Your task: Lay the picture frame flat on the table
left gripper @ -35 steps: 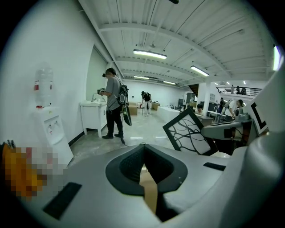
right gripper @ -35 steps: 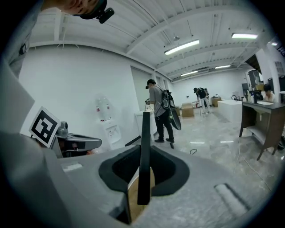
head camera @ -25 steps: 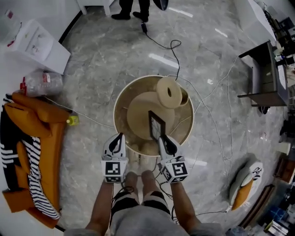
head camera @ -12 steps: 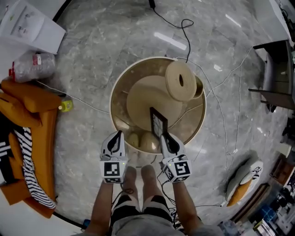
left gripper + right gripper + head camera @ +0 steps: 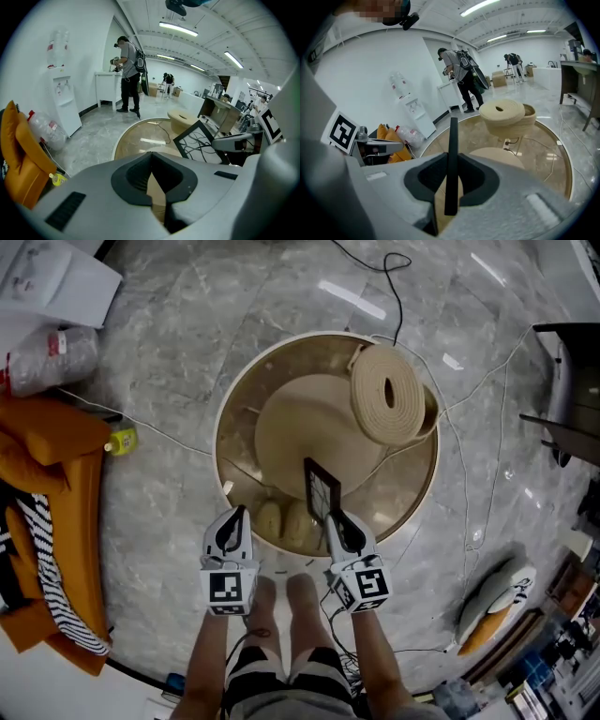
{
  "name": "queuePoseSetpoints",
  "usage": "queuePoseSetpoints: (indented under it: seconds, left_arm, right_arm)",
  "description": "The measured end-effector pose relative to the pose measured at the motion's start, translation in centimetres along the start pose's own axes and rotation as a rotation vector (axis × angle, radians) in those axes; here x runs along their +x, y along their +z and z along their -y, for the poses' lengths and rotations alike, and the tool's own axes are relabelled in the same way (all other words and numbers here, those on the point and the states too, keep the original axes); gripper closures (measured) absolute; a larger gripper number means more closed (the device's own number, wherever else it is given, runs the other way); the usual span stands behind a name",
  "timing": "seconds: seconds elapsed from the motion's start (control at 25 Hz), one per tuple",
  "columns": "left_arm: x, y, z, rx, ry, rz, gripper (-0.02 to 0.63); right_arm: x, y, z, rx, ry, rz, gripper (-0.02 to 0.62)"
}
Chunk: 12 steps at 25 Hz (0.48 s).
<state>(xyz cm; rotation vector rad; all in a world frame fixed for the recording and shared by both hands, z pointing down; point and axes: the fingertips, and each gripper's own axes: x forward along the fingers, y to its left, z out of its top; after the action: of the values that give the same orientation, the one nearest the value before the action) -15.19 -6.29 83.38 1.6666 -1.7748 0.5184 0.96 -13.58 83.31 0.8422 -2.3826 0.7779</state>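
Moved: round table [image 5: 225,418] now fills more of the head view than a second ago.
right gripper [image 5: 336,521]: jaws clamped on the lower edge of the picture frame [image 5: 322,493].
picture frame: upright, over table's near side.
left gripper [image 5: 240,517]: jaws together, empty.

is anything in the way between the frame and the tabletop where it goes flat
Nothing visible. The right gripper holds the picture frame upright over the round table; the surface beyond it looks bare, and the beige roll sits apart at the far right rim.
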Motion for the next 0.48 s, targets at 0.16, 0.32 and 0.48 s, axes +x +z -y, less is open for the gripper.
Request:
queuePoseSetpoints:
  seconds: [0.16, 0.32, 0.48]
  left_arm:
    - [1.2, -1.8, -0.2, 0.008, 0.008, -0.016, 0.589]
    - [2.1, -3.3, 0.1, -0.004, 0.006, -0.031, 0.589]
    - [2.9, -4.7, 0.2, -0.007, 0.002, -0.03, 0.589]
  right_arm:
    - [0.9, -2.0, 1.2, 0.02, -0.011, -0.022, 0.529]
    - [1.4, -3.3, 2.1, 0.038, -0.011, -0.035, 0.528]
    - [2.1, -4.0, 2.1, 0.06, 0.008, -0.024, 0.528]
